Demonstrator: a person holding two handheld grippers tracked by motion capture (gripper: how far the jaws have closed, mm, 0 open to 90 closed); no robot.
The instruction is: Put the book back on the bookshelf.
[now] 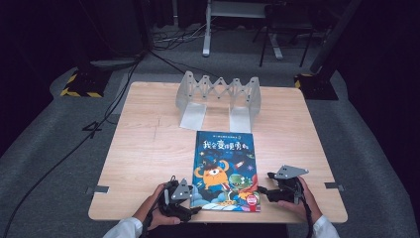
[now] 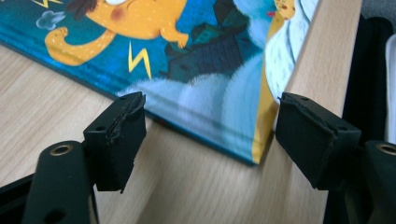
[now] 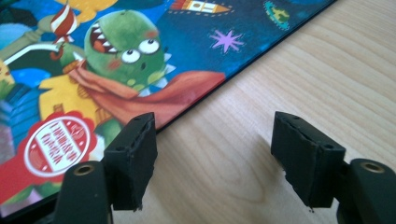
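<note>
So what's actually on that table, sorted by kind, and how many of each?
Picture book: 1
Grey folding book rack: 1
Hand-held gripper: 2, the left hand-held gripper and the right hand-held gripper, both with jaws apart at the book's near corners
Total: 4

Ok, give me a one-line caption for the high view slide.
Both tongs, left and right, open, flank the picture book on the wooden table, before a grey expandable rack.

Left tool [image 1: 194,210] and right tool [image 1: 261,190] lie low, jaws parted.
</note>
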